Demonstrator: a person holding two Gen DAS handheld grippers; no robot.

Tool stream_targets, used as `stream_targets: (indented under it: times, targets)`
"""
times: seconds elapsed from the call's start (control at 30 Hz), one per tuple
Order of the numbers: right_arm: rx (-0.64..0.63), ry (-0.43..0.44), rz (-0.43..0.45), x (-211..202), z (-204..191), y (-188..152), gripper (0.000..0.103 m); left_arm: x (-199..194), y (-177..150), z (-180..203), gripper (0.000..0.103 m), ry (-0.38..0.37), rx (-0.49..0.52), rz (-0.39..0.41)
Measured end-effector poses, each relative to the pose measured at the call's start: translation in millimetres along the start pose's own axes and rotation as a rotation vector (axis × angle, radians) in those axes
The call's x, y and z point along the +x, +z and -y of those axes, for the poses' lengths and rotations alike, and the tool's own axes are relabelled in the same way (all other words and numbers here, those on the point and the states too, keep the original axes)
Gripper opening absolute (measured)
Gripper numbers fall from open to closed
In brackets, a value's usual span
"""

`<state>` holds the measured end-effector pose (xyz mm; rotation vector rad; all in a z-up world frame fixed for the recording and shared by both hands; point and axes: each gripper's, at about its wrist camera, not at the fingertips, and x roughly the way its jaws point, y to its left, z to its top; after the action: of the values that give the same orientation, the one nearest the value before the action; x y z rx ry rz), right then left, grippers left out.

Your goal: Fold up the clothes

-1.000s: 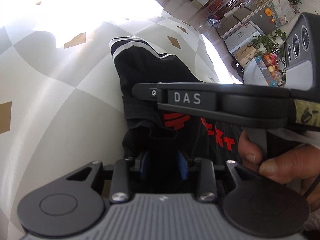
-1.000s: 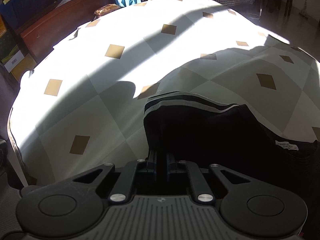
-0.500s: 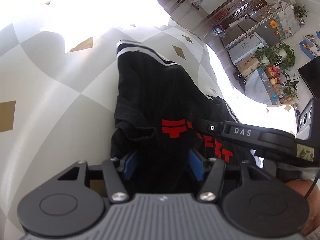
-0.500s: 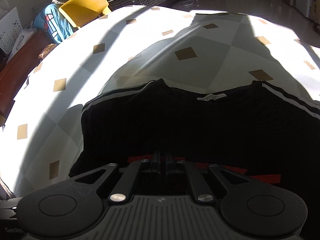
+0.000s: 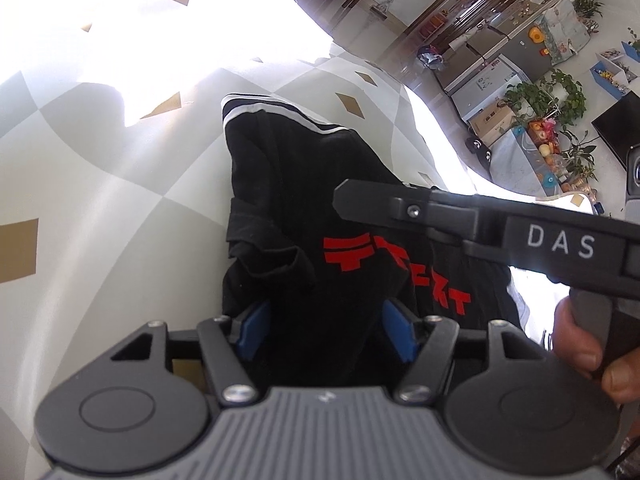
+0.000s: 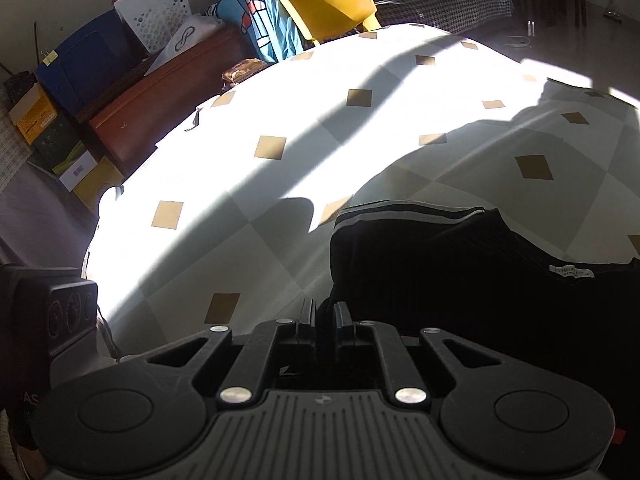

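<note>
A black T-shirt with red print and white-striped sleeve cuffs lies on a table covered by a white and grey cloth with gold diamonds. My left gripper is open, its blue pads spread wide with a bunched fold of the shirt between them. My right gripper has its jaws almost closed at the shirt's near edge; whether it pinches fabric is hidden. The right gripper's body with "DAS" on it crosses the left wrist view above the shirt.
The table's left edge drops off to a brown cabinet, stacked boxes and a yellow chair. In the left wrist view, fridges and potted plants stand beyond the table's far side.
My left gripper's jaws have opened from a narrow hold to a wide spread. My right gripper swung over the shirt's collar area and back toward the sleeve at the left.
</note>
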<state>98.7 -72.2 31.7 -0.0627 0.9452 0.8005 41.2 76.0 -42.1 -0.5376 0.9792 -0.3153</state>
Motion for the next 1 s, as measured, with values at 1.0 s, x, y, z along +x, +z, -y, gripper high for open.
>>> stream_targets:
  times: [1.0]
  targets:
    - [-0.441, 0.007, -0.228, 72, -41, 1, 0.039, -2, 2, -10, 0.061, -0.022, 0.033, -0.022]
